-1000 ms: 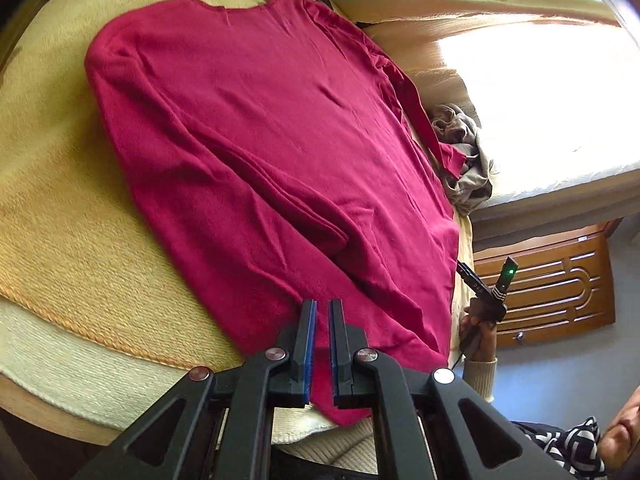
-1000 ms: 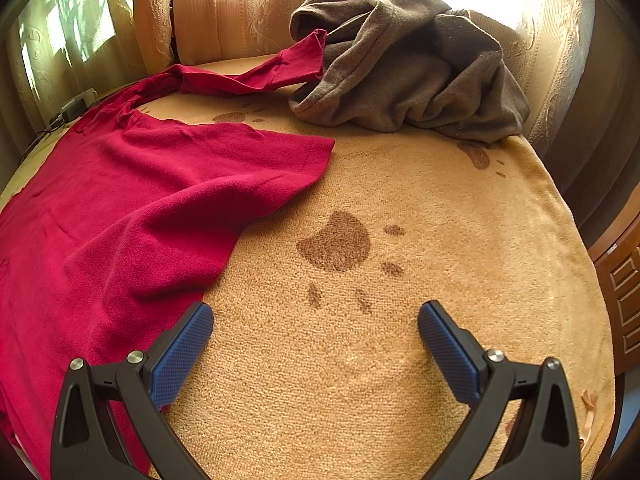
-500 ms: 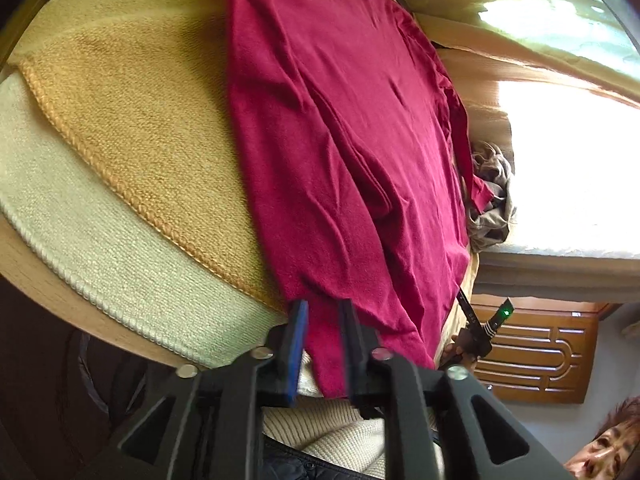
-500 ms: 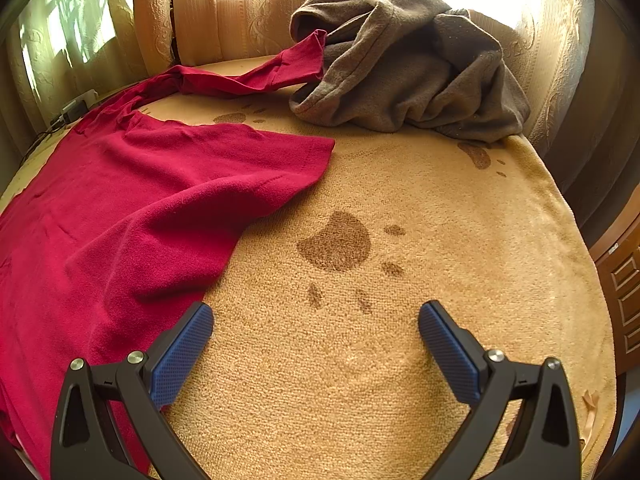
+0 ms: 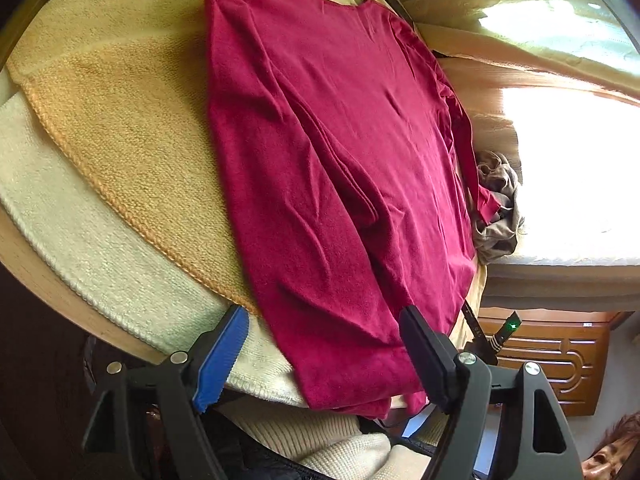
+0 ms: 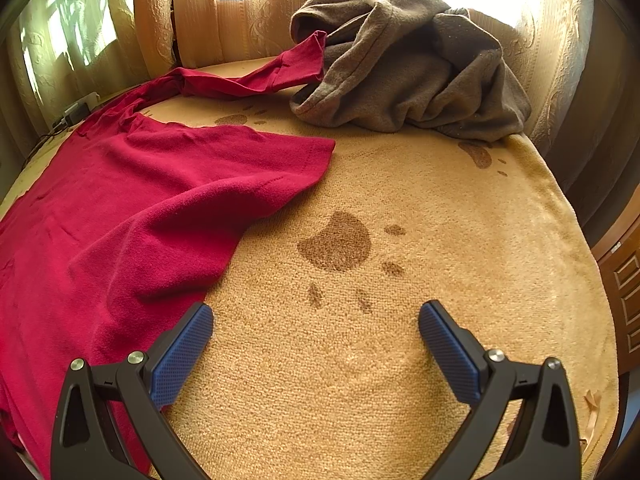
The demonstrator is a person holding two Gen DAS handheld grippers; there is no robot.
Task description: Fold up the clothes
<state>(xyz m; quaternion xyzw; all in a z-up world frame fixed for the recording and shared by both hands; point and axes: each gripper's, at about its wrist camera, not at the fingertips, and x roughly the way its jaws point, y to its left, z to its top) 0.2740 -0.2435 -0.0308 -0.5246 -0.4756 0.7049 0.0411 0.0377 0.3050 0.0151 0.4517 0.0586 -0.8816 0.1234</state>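
One red sweater, soft fine-knit fleece-like cloth, long sleeves, lies spread flat on the bed, hem hanging a little over the near edge. One sleeve folded across its body in the left wrist view; the other sleeve trails out, its cuff resting against the grey garment. That one is a single crumpled heap, thick matte fleece, at the bed's far end by the curtains.

Bed cover: orange-tan terry blanket, looped nubby pile, brown paw-print pattern. Under it a cream ribbed knit cover shows along the edge. A carved wooden cabinet stands beside the bed.

Left gripper: black plastic arms, blue ridged pads, jaws opening and already wide apart. The sweater's hem corner lies between the fingers but the pads do not press on it; cloth is loose.

Right gripper: same build, blue dimpled pads, jaws spread wide, nothing between them. Hovers over bare blanket just beside the sweater's edge; whether the left fingertip touches the cloth, cannot tell.

Count: two garments, two grippers, one blanket, one cream cover.

A cream knit sleeve of the person shows below the left gripper.
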